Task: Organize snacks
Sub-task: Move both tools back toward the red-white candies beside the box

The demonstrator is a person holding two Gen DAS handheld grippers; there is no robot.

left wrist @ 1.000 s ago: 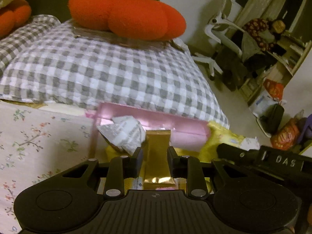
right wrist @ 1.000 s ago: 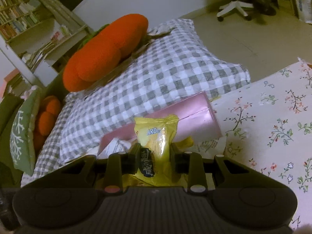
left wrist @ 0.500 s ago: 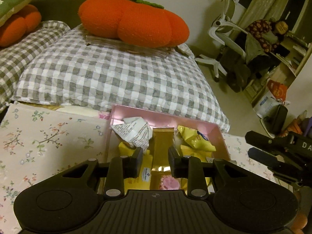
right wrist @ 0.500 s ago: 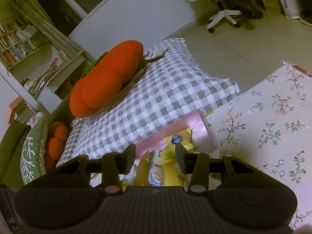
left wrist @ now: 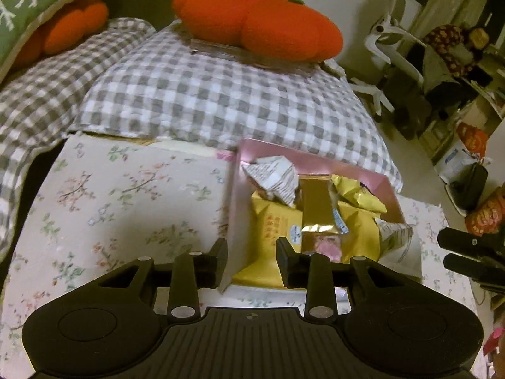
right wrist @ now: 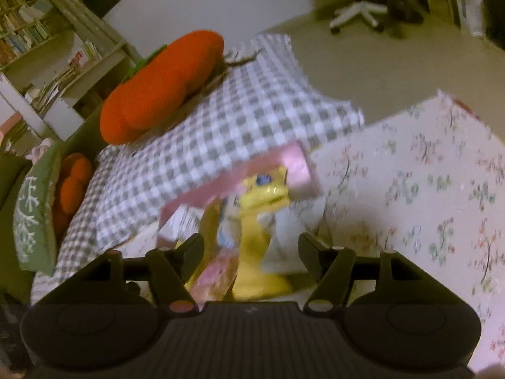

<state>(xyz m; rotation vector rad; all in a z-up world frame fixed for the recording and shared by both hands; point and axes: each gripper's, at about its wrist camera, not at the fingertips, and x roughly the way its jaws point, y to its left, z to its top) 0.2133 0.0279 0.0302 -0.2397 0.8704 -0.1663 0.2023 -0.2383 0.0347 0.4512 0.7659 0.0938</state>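
Snacks are all in the pink box (left wrist: 318,162) on the floral cloth (left wrist: 126,208): gold packet (left wrist: 317,205), yellow bags (left wrist: 363,197), crinkly white wrapper (left wrist: 274,177). Left gripper (left wrist: 252,251) just opened slightly, gripping nothing; right gripper (right wrist: 251,251) just opened wider, empty too.

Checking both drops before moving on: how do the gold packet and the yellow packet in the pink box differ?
The gold packet is flat, shiny and oblong; the yellow packet is puffy, matte and crinkled. Gold lies in the middle of the pile, yellow toward the right wall. Both rest inside the pink box, free of either tool.
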